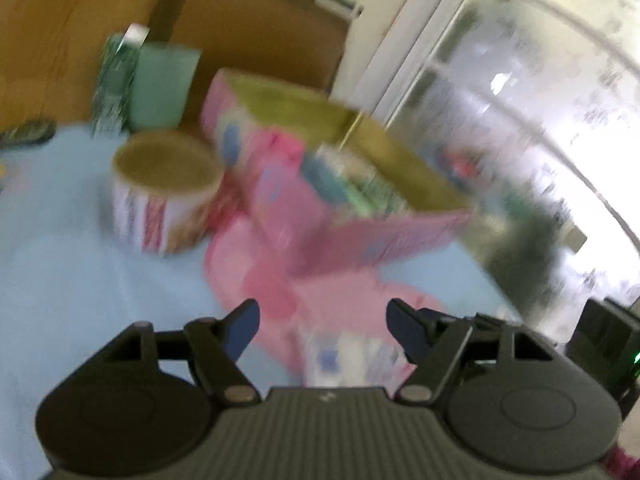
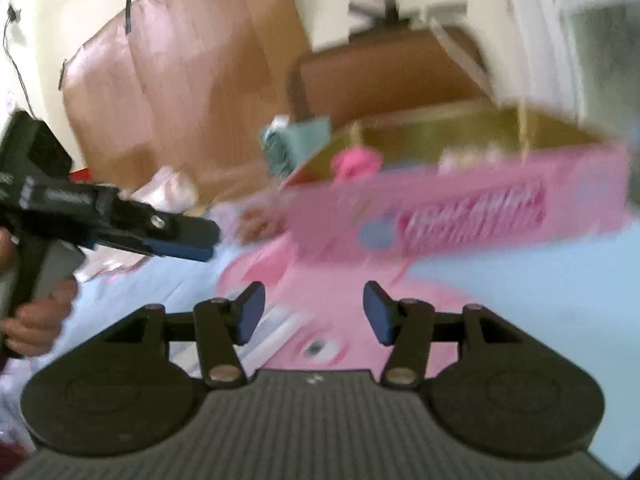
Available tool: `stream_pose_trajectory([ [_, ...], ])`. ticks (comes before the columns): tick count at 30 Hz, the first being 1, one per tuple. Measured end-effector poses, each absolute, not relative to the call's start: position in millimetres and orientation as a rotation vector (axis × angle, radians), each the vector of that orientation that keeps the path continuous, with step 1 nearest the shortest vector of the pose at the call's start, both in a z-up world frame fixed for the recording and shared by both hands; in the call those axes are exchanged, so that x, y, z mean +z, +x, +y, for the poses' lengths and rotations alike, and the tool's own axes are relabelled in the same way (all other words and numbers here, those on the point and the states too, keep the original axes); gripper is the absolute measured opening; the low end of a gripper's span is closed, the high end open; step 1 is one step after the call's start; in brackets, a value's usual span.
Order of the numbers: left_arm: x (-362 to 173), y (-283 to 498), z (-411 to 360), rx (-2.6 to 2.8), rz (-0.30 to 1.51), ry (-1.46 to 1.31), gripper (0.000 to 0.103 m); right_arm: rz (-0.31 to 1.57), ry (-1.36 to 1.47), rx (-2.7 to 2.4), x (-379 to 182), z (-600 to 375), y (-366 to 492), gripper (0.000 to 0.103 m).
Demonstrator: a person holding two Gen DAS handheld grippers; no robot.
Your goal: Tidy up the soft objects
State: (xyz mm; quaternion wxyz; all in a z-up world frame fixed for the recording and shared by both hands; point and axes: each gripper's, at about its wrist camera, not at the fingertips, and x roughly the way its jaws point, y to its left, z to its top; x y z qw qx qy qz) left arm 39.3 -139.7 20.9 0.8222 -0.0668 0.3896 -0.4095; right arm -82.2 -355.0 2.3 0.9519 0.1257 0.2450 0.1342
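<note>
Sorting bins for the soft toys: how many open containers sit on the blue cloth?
2: the pink box at centre, and the round tub just left of it. Blur may hide others.

Both wrist views are heavily smeared by motion blur, and the far scene streaks sideways. In the left wrist view the large bright window (image 1: pixel 540 120) at far right floods the frame with daylight and is blown out to white, washing the edges nearby. The open pink cardboard box (image 1: pixel 320 200) and the round patterned tub (image 1: pixel 164 196) are soft, their print unreadable. The pale blue tablecloth (image 1: pixel 80 260) is evenly lit, without hard shadows. Only the near black gripper body stays fairly sharp in each view. Fisheye distortion bends the window frame, and dark corners vignette both pictures. In the right wrist view the lettering on the box (image 2: pixel 472 212) is smeared beyond reading.
</note>
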Motion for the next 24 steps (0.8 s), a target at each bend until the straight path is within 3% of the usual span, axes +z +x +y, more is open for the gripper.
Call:
stream_pose_trajectory([
  [5,6.3,28.0,-138.3,-0.948,0.931,-0.118,0.071,0.535,0.143,0.375,-1.2,-324.2,-105.2,0.067],
  [7,2.0,22.2,-143.8,-0.969,0.916,-0.101,0.069,0.55,0.04,0.383,-6.4,-306.1,-106.9,0.068],
  [8,0.5,20.5,-148.4,-0.987,0.915,-0.096,0.061,0.545,0.009,0.381,-9.5,-299.9,-104.4,0.069],
  [10,1.5,16.4,-157.3,-0.992,0.916,-0.089,0.06,0.529,0.017,0.373,-11.0,-292.0,-102.1,0.069],
  [14,16.8,16.2,-159.2,-0.993,0.866,-0.091,0.06,0.498,0.023,0.327,-7.7,-292.2,-99.4,0.06],
  [21,85.0,27.1,-192.7,-1.061,0.658,-0.053,0.06,0.271,-0.022,0.174,29.3,-308.0,-99.0,0.06],
  [24,101.6,53.7,-226.6,-1.039,0.555,-0.025,0.075,0.212,-0.015,0.091,47.5,-329.1,-71.9,0.06],
])
